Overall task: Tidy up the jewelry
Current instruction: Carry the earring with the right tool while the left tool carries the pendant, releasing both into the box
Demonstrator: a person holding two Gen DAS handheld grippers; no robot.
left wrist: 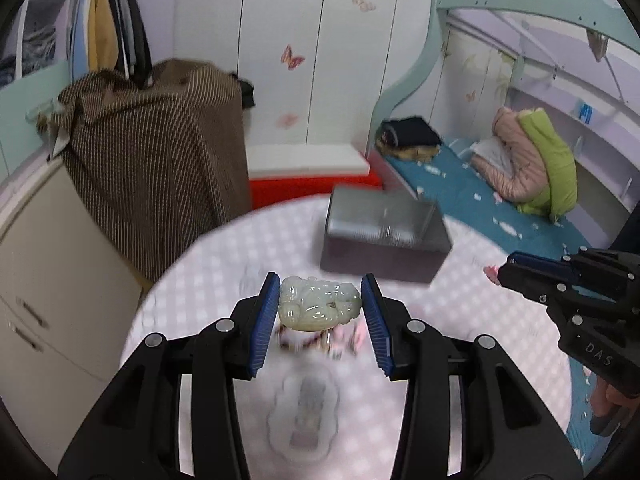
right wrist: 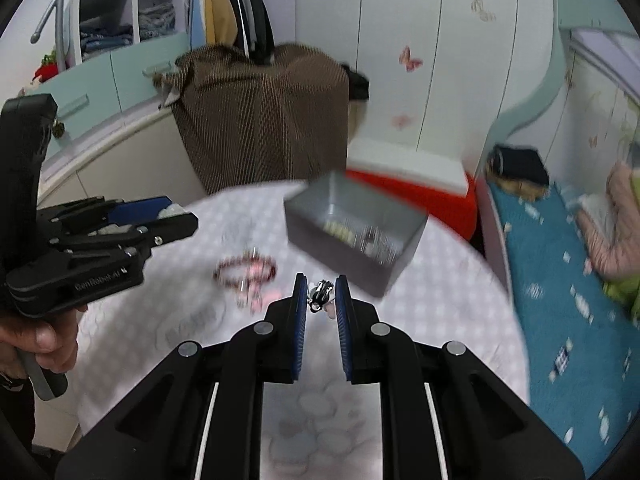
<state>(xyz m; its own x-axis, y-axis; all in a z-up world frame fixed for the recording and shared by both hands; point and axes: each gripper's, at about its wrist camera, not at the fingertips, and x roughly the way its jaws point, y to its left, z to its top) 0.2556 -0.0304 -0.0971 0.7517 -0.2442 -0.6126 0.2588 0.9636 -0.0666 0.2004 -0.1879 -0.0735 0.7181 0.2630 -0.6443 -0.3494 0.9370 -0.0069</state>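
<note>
My left gripper (left wrist: pixel 320 298) is shut on a pale green carved jade pendant (left wrist: pixel 318 306) and holds it above the round table (left wrist: pixel 460 340). My right gripper (right wrist: pixel 320 294) is shut on a small silver and black jewelry piece (right wrist: pixel 320 294). A dark red bead bracelet (right wrist: pixel 244 270) lies on the tablecloth, below the left gripper (right wrist: pixel 160 220). An open grey jewelry box (right wrist: pixel 352 228) stands at the far side of the table, with small pieces inside; it also shows in the left wrist view (left wrist: pixel 384 236). The right gripper (left wrist: pixel 520 272) appears at the right there.
A chair draped in brown patterned cloth (left wrist: pixel 160 148) stands behind the table at the left. A red box with a white lid (left wrist: pixel 312 176) sits behind the table. A bed with a blue cover (right wrist: pixel 560 300) runs along the right. White cabinets (left wrist: pixel 48 260) stand at the left.
</note>
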